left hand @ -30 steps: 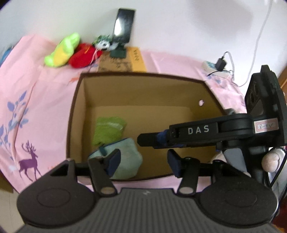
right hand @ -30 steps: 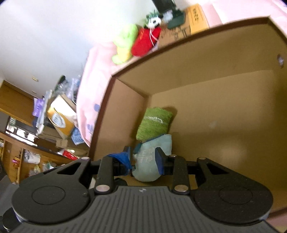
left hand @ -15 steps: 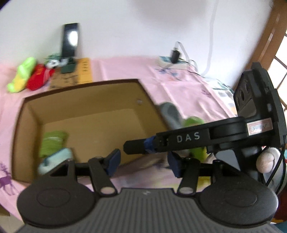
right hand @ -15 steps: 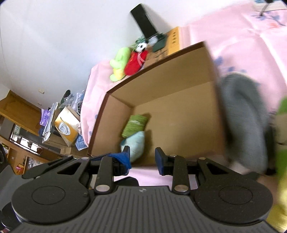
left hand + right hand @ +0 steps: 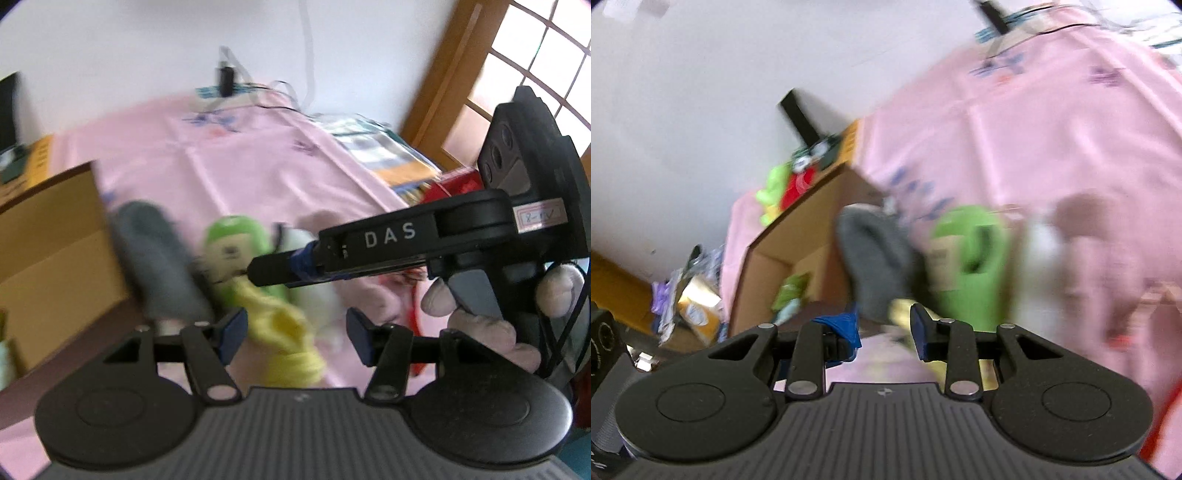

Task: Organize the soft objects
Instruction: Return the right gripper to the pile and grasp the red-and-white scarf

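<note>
Left wrist view: left hand-held gripper (image 5: 293, 332) gapes empty above a blurred pile of soft toys (image 5: 251, 258) on the pink sheet (image 5: 236, 147), just right of the cardboard box (image 5: 48, 236). Right wrist view: right hand-held gripper (image 5: 884, 328) is parted, empty, near the grey plush (image 5: 875, 254) beside the box's right wall

One cardboard box (image 5: 798, 266); two grippers: left gripper (image 5: 293, 332), right gripper (image 5: 886, 325).

Grey soft toy (image 5: 159, 266) beside cardboard box (image 5: 44, 240); green-yellow plush (image 5: 251, 273) just right, on pink cloth.
</note>
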`<control>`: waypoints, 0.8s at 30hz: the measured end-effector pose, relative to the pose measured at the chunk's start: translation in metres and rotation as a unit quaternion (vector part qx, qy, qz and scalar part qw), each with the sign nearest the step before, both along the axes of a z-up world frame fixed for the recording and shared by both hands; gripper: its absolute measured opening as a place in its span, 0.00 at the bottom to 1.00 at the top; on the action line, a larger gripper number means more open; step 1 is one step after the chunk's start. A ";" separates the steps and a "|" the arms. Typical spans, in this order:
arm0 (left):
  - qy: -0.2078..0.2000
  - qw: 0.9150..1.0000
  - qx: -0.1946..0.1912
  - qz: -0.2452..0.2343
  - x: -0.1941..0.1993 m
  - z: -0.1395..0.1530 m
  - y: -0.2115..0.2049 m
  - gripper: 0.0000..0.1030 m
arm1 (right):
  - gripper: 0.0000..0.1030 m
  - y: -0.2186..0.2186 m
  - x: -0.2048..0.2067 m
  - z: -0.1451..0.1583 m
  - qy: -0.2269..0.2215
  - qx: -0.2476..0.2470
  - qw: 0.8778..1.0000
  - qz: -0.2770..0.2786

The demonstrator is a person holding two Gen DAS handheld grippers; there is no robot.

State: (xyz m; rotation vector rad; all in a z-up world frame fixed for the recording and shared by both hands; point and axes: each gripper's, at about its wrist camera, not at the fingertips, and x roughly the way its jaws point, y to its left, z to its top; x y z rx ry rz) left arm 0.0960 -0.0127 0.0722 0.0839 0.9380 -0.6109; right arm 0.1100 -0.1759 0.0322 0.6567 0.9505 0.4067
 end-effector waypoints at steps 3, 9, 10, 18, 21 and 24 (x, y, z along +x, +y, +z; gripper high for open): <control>0.008 0.999 -0.001 -0.034 0.000 -0.007 -0.035 0.56 | 0.14 -0.033 -0.013 -0.007 0.006 -0.023 0.999 -0.034; 0.025 0.994 -0.004 -0.111 -0.001 -0.022 -0.100 0.57 | 0.14 -0.097 -0.035 -0.024 0.030 -0.052 0.993 -0.104; 0.028 0.992 -0.006 -0.124 -0.001 -0.025 -0.111 0.57 | 0.14 -0.106 -0.039 -0.027 0.033 -0.057 0.991 -0.116; 0.069 0.979 -0.027 -0.188 0.008 -0.052 -0.177 0.57 | 0.14 -0.168 -0.063 -0.056 0.071 -0.080 0.972 -0.208; 0.077 0.979 -0.020 -0.189 0.016 -0.064 -0.197 0.57 | 0.13 -0.181 -0.066 -0.067 0.081 -0.067 0.969 -0.223; 0.072 0.980 -0.013 -0.185 0.027 -0.075 -0.212 0.57 | 0.12 -0.188 -0.067 -0.074 0.086 -0.049 0.967 -0.237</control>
